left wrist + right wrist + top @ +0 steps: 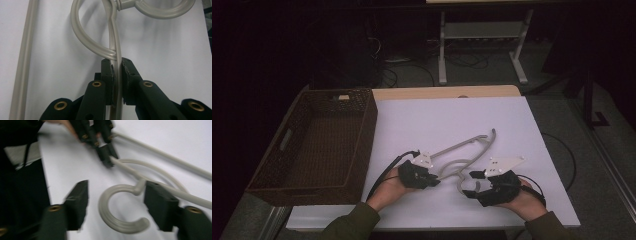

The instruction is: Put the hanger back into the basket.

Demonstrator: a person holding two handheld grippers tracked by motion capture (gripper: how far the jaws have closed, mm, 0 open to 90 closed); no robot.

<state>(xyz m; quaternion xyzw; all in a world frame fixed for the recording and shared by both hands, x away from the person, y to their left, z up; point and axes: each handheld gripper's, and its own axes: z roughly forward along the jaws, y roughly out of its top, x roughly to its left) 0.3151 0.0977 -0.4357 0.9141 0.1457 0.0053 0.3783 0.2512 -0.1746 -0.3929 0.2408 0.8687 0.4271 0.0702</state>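
A pale grey plastic clothes hanger lies on the white table. My left gripper is shut on the hanger near its neck; the rod runs between the closed pads. My right gripper stands open around the hook, one jaw on each side and apart from it. Farther off in the right gripper view, the left gripper pinches the hanger rod.
A dark brown woven basket stands at the table's left, its inside bare. White tabletop stretches behind the hanger. Cables trail from both grippers. A table frame stands on the floor beyond.
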